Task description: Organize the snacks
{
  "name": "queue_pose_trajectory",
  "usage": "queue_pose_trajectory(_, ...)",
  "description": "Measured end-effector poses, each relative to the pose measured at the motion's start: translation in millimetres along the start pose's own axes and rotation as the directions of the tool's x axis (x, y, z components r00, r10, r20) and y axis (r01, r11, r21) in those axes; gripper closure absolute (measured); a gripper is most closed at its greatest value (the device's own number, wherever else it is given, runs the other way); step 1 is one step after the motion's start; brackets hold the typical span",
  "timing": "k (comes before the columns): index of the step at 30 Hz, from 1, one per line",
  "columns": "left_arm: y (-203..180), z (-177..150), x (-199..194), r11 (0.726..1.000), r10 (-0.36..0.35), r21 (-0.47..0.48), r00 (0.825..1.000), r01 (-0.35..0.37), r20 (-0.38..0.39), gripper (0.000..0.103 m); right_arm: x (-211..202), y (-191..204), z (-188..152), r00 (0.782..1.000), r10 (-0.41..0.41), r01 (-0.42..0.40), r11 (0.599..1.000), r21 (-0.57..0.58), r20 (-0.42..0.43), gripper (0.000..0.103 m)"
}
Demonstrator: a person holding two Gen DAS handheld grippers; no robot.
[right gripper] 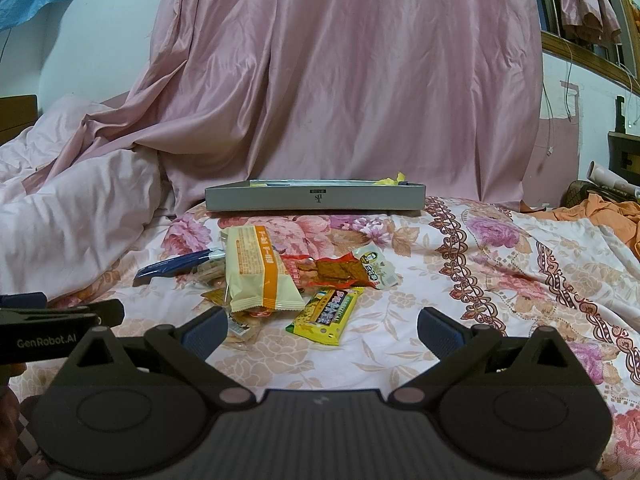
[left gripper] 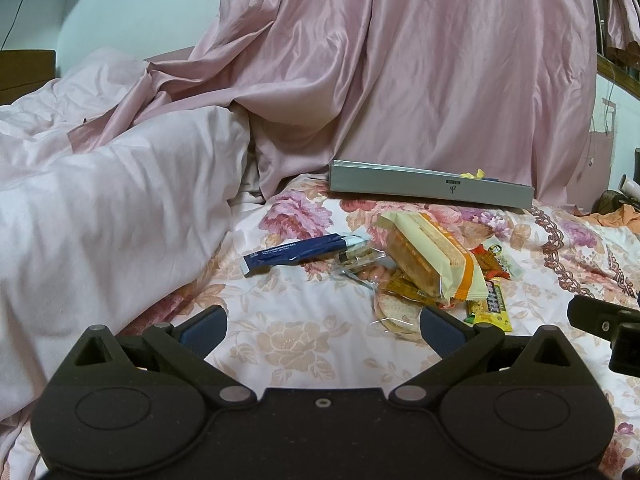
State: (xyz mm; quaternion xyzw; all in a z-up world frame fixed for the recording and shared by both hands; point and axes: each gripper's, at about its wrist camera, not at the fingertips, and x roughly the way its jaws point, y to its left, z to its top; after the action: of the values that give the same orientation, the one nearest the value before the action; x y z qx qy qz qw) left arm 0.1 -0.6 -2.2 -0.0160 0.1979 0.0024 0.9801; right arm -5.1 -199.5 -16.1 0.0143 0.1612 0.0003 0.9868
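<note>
Both grippers hover low over a floral bedsheet [right gripper: 500,264], side by side, each with its jaws spread wide and nothing between them. The left gripper [left gripper: 322,326] points at the near left edge of the snack pile; its right fingertip [left gripper: 438,326] overlaps a clear packet of round crackers [left gripper: 394,312] in the view, though whether they touch cannot be told. The right gripper [right gripper: 320,330] sits just near of the pile, its left fingertip [right gripper: 204,330] close beside the same packet's edge, and a yellow candy bar [right gripper: 326,312] lies just beyond the gap between its jaws.

The snacks lie in a loose heap in the middle of the bed. A cream and orange biscuit pack [right gripper: 258,276] rests on top, tilted. To its left lies a dark blue wrapper [left gripper: 296,252], and to its right a red and orange packet [right gripper: 336,270] with a small white sachet [right gripper: 378,266] at the far right.

Farther back sits a shallow grey box [right gripper: 316,198], open at the top, with a bit of yellow wrapper [right gripper: 394,178] showing above its far rim. Behind it hangs a pink satin curtain [right gripper: 340,80], and a pale quilt [left gripper: 100,208] is bunched at the left.
</note>
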Motion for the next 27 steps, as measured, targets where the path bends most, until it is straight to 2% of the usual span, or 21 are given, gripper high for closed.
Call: queue_pose_trajectory(27, 1.9, -8.7, 3.0, 1.000, 0.000, -0.002, 1.000, 0.000, -0.009, 0.001, -0.5, 2.2, -0.7, 1.000, 0.000, 0.000, 1.000, 0.001, -0.006, 0.000)
